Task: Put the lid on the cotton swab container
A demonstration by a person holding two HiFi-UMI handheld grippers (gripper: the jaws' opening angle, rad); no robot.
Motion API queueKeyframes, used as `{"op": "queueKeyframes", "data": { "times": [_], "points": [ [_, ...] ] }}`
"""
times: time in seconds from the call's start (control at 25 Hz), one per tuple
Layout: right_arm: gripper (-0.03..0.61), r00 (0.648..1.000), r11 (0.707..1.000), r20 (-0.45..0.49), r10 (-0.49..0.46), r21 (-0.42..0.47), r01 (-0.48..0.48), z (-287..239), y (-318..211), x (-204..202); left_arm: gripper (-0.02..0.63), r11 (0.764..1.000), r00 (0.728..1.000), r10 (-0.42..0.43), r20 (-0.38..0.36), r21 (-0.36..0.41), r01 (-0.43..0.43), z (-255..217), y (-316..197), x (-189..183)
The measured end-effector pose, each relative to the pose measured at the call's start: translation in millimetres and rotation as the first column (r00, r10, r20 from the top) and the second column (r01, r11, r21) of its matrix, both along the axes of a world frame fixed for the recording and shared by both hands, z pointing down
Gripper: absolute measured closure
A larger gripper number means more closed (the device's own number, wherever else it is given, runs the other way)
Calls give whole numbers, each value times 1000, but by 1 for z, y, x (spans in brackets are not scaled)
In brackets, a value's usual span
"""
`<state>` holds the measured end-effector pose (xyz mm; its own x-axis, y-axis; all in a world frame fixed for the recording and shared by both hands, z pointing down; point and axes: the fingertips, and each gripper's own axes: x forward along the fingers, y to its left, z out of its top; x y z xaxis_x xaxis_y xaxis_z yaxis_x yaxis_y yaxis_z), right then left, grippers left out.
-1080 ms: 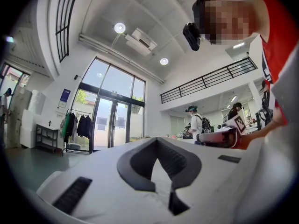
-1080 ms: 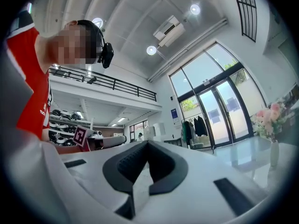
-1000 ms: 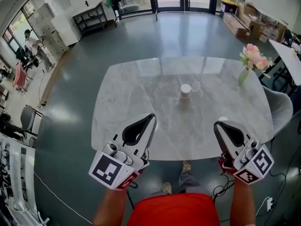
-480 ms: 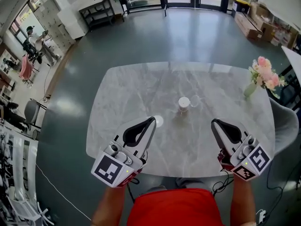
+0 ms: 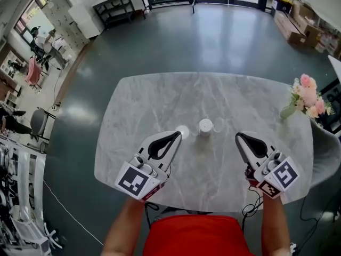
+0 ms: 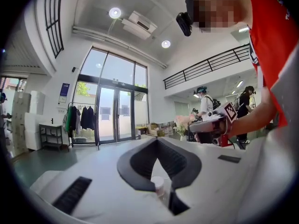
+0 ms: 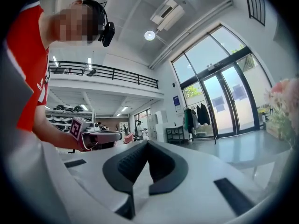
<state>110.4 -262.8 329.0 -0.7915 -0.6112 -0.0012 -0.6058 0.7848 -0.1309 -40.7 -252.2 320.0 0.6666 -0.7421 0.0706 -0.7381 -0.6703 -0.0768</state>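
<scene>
Over a dark glossy floor (image 5: 224,31), a grey marble desk (image 5: 154,100) is seen from above. Above its near half, the left hand-held gripper (image 5: 177,135) is held closed with nothing gripped, its tips pointed toward 1 o'clock. The right hand-held gripper (image 5: 238,137) is likewise closed and empty, pointed toward 11 o'clock. A vase of pink flowers (image 5: 305,92) is placed at the desk's 3 o'clock edge. The cotton swab container (image 5: 205,127) is stood upright near the desk's middle, between the two sets of tips and apart from both. Just beside it, at its 3 o'clock, a faint clear round thing (image 5: 218,125) is made out, too small to be identified.
</scene>
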Motion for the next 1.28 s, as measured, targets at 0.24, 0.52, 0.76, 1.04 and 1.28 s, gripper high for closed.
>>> {"op": "queueKeyframes", "data": {
  "times": [0.24,0.52,0.76,1.04,1.28],
  "points": [
    [560,999,997,-49,6,-73,-9,43,-25,-7,597,993,997,51,51,-113,-45,49,-26,4],
    [558,997,991,-61,37,-129,-44,71,-40,-2,597,986,992,104,68,-138,-94,83,-52,16],
    [491,997,980,-68,21,-196,-34,92,-47,-1,597,983,985,132,107,-140,-117,117,-65,22],
    [371,994,953,-99,-44,-303,12,127,-60,-9,408,956,961,219,168,-233,-177,166,-75,31],
    [357,990,924,-109,-89,-379,41,155,-64,-13,322,907,919,321,227,-352,-230,216,-73,44]
  ]
}}
